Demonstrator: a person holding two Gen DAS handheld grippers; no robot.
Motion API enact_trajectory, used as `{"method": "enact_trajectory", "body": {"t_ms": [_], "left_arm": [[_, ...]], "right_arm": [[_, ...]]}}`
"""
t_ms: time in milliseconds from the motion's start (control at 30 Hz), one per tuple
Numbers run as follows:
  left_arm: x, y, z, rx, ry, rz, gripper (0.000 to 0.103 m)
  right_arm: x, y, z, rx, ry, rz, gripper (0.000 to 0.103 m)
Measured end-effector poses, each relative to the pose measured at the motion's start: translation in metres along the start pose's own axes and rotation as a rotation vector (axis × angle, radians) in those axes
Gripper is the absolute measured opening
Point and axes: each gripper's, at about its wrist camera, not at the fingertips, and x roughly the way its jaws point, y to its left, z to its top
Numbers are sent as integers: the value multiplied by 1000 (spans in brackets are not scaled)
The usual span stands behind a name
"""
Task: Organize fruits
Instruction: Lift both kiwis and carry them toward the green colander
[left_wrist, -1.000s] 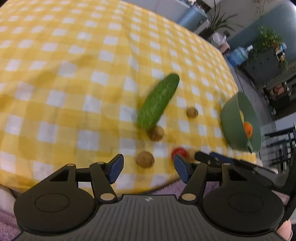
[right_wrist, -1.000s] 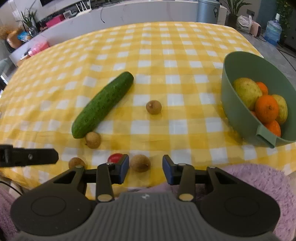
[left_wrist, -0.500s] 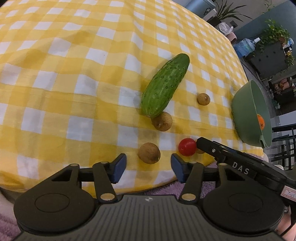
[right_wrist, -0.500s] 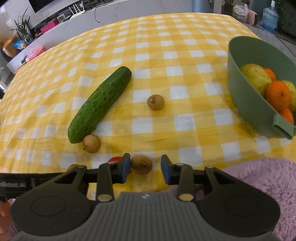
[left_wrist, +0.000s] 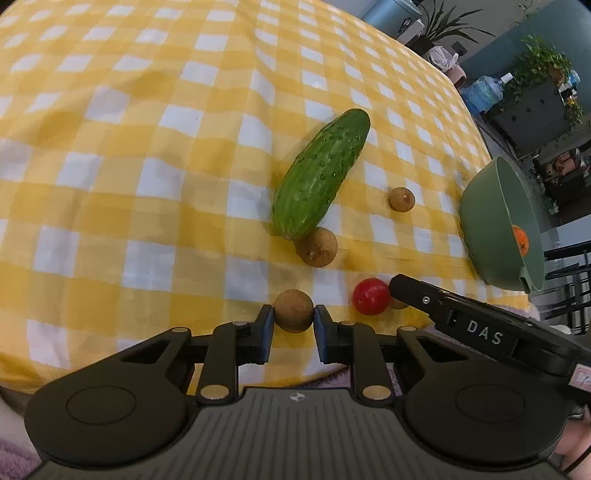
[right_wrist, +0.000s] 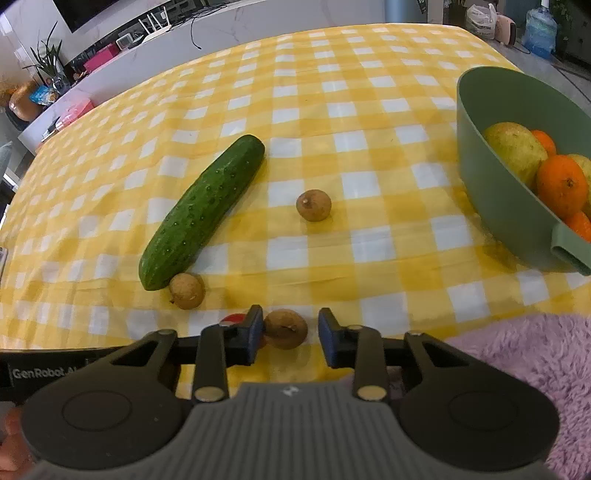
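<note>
My left gripper (left_wrist: 294, 318) is shut on a brown longan (left_wrist: 293, 311) near the table's front edge. My right gripper (right_wrist: 290, 328) is open around another longan (right_wrist: 285, 329), which touches the left finger with a gap to the right one. A red cherry tomato (left_wrist: 370, 296) lies between the two grippers, mostly hidden in the right wrist view (right_wrist: 233, 317). A cucumber (right_wrist: 201, 212) lies diagonally, with a longan (right_wrist: 187, 291) at its near end and another (right_wrist: 313, 205) to its right. A green bowl (right_wrist: 491, 184) at the right holds oranges and pears.
The yellow checked tablecloth (right_wrist: 369, 122) covers the table. A pink fluffy cloth (right_wrist: 517, 369) lies past the front edge at the right. Plants, a water bottle and furniture stand beyond the far side.
My left gripper moved forward and closed on the near longan. My right gripper moved forward and narrowed, so its longan now sits between the fingers.
</note>
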Motion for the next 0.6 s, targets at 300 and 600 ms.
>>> {"method": "enact_trajectory", "body": {"t_ms": [300,600], "left_arm": [[-5,-2,1,16,-24,-28,25],[-3,0,1,10,-13,-27,25]], "right_arm": [[-2,-4,0,19,-5,16,22],[3,-2,-1,5,19,23,25]]}}
